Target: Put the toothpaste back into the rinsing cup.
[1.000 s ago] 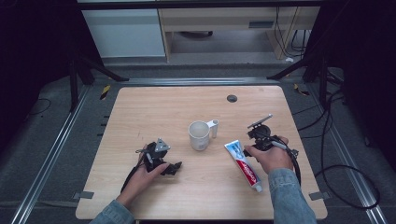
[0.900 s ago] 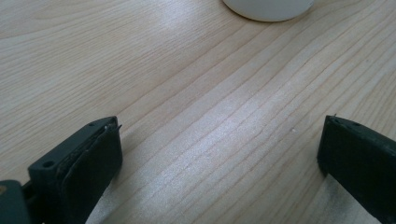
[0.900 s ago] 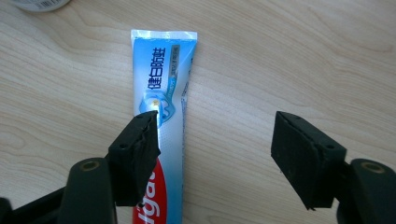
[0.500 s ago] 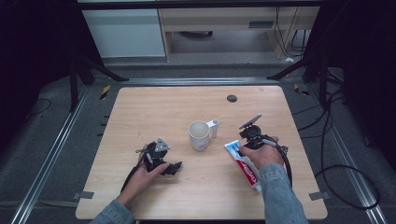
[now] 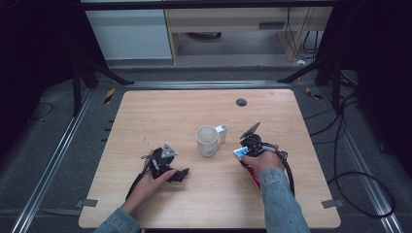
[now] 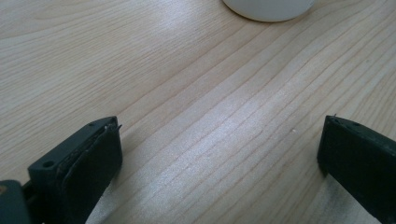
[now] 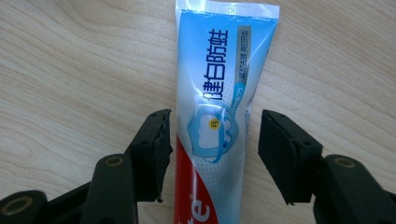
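Note:
A blue, white and red toothpaste tube [image 7: 215, 93] lies flat on the wooden table, partly under the person's right hand in the high view [image 5: 252, 174]. My right gripper [image 7: 212, 135] straddles the tube, one jaw on each side with a thin gap left at both. Its jaws have just been closing and stand open around the tube. In the high view the right gripper [image 5: 245, 146] sits just right of a white mug [image 5: 207, 141]. My left gripper [image 5: 180, 174] rests low at the front left, open wide over bare wood [image 6: 219, 140], and the mug's base [image 6: 268, 7] is just ahead.
The light wooden table [image 5: 170, 111] has a dark round grommet [image 5: 241, 102] near its far edge. Black cables [image 5: 340, 189] trail off the right side. Metal rails and cabinets stand beyond the table.
The right hand has moved left and down onto the toothpaste tube, and its jaws have narrowed around it. The left hand and the mug have stayed where they were.

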A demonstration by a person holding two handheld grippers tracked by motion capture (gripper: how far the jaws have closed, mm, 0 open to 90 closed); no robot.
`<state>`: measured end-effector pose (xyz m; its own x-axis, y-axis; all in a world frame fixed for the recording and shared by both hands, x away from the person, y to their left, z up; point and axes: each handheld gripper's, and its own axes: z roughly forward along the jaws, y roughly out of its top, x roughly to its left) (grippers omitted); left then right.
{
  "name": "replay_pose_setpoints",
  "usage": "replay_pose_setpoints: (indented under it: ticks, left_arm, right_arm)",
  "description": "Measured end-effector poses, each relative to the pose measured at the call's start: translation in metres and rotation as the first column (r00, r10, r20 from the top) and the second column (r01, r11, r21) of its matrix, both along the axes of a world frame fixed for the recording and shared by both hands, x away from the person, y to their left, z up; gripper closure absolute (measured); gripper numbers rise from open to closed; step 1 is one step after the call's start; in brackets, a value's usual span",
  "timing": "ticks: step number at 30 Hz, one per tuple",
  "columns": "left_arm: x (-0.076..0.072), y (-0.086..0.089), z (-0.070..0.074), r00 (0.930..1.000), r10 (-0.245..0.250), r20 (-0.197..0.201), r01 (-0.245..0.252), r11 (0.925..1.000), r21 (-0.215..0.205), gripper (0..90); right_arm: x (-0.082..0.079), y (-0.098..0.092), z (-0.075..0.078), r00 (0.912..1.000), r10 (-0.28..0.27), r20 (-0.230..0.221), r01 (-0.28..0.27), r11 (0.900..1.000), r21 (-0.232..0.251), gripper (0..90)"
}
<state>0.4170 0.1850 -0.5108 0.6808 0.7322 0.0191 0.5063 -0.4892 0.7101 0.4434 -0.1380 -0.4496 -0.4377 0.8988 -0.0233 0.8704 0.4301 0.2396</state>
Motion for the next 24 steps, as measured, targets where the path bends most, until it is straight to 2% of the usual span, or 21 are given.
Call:
replay_pose_setpoints:
  ticks: [11, 24]
  left_arm:
    - [0.000, 0.000, 0.000, 1.0000, 0.000, 0.000, 0.000, 1.0000, -0.002, 0.0]
    - [0.000, 0.000, 0.000, 1.0000, -0.001, 0.000, 0.001, 1.0000, -0.002, 0.0]
  right_arm:
    - [0.008, 0.000, -0.011, 0.9988, -0.012, -0.047, 0.012, 1.000, 0.003, 46.2]
    - [0.012, 0.002, -0.018, 0.9978, -0.013, -0.064, 0.012, 1.000, -0.005, 45.9]
